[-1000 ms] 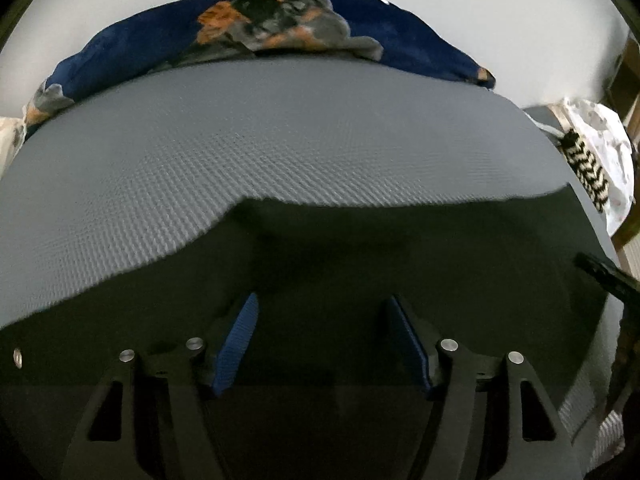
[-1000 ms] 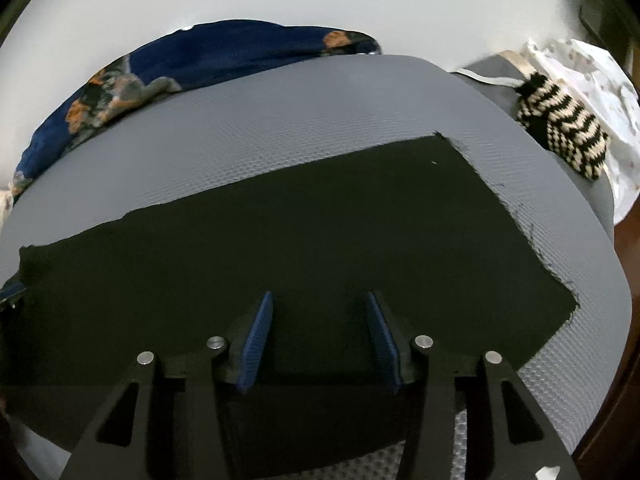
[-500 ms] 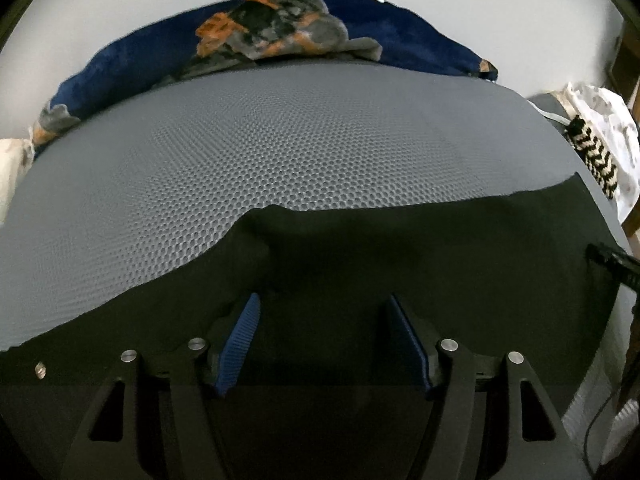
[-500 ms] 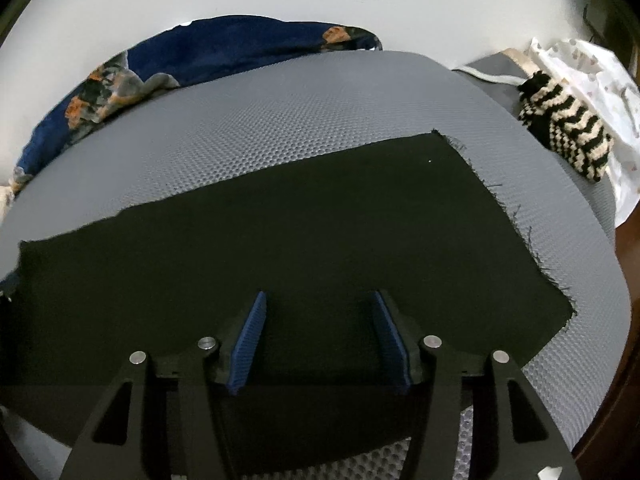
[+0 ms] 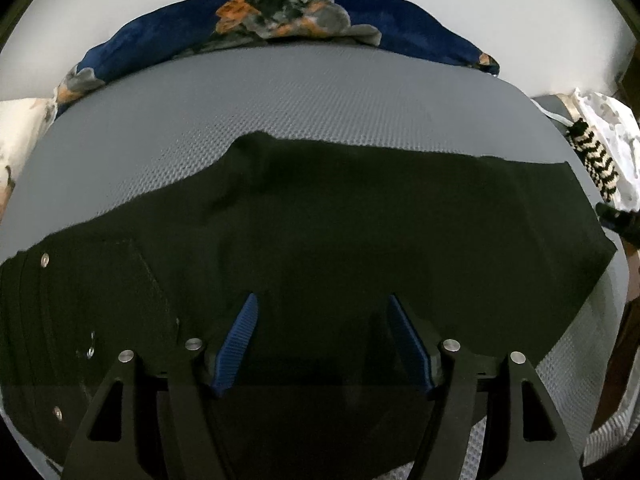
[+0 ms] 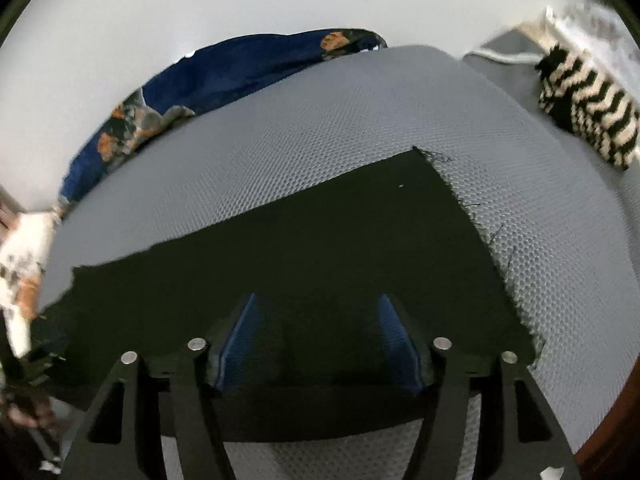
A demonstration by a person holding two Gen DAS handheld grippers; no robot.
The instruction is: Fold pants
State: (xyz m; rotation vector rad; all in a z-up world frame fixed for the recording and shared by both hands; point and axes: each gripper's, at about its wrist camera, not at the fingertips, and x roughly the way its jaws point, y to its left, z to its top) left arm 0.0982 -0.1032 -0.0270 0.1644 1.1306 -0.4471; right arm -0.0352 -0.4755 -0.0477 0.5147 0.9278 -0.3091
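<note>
Black pants lie flat across a grey mesh mat. In the left wrist view their waist end, with a pocket seam and metal rivets, is at the left. My left gripper hovers open over the middle of the fabric, and its blue pads hold nothing. The right wrist view shows the leg end of the pants with a frayed hem. My right gripper is above that leg. Its jaws are opening and no cloth is pinched between them.
A dark blue patterned blanket lies bunched along the mat's far edge against a white wall. A black-and-white striped knit piece and a white printed cloth sit off the mat's right side. Bare grey mat surrounds the pants.
The left view has drawn back, bringing the waist, rivets and pocket into sight. The right gripper's jaws have widened and its view has tilted up, with the hem closer to the fingers.
</note>
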